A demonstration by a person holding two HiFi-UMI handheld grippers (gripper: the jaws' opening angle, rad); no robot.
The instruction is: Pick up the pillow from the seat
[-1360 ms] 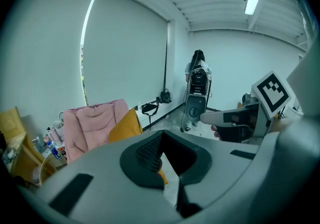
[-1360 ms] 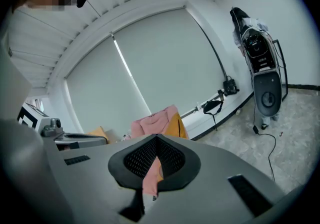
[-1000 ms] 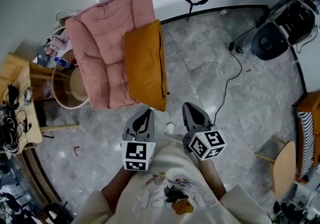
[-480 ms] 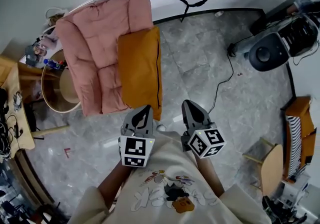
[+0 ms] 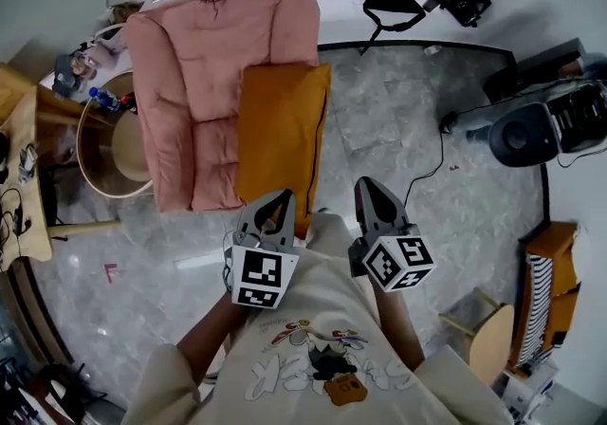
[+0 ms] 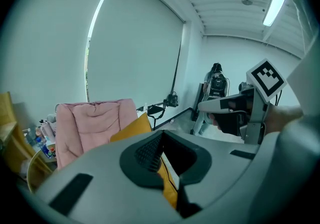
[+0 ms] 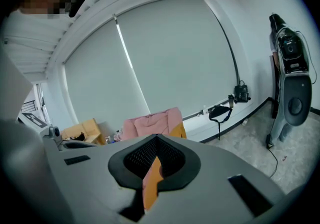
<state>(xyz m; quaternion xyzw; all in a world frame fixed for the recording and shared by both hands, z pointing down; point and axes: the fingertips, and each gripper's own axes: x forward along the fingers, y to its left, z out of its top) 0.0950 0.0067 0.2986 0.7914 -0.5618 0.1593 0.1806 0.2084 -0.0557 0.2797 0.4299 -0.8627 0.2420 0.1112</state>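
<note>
The orange pillow (image 5: 280, 143) leans upright against the right side of the pink padded chair (image 5: 204, 82). My left gripper (image 5: 277, 200) is shut and holds nothing; its tip overlaps the pillow's lower edge in the head view, and I cannot tell whether they touch. My right gripper (image 5: 368, 188) is shut and empty, over the grey floor to the right of the pillow. In the left gripper view the pillow (image 6: 131, 129) shows above the closed jaws of the left gripper (image 6: 162, 143), beside the chair (image 6: 85, 123). In the right gripper view a strip of the pillow (image 7: 151, 178) shows behind the right gripper (image 7: 157, 144).
A round rattan frame (image 5: 114, 153) stands left of the chair, with a wooden desk (image 5: 19, 186) further left. A black bag (image 5: 394, 1) and camera (image 5: 469, 1) lie on the window ledge. A cable (image 5: 432, 162) runs to a black vacuum (image 5: 531, 138) at the right.
The person has stepped toward the chair. Both grippers have moved forward with them, and the pillow now lies just ahead of the left gripper. Both grippers stay shut.
</note>
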